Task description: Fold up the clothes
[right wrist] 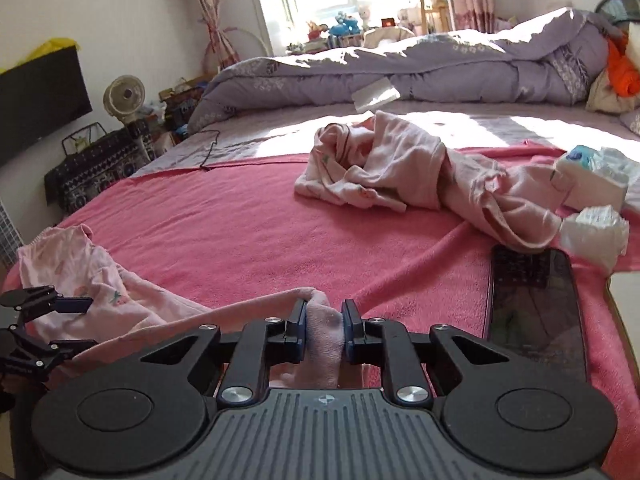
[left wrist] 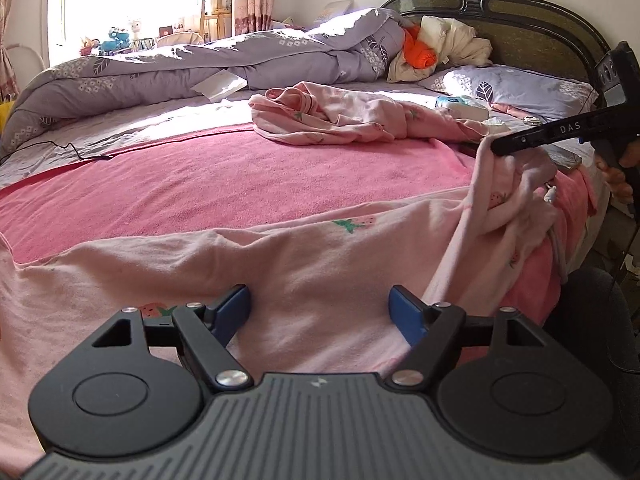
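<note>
Right gripper clamped on bunched edge of pink garment, lower centre of frame. Left gripper open over cloth. Best: pinch opposite edge, pull taut across pink blanket.

blanket on bed, as landmark | garment on its near edge | second garment on its far right part | phone on its right edge | quilt behind it | pillow behind-right
</note>
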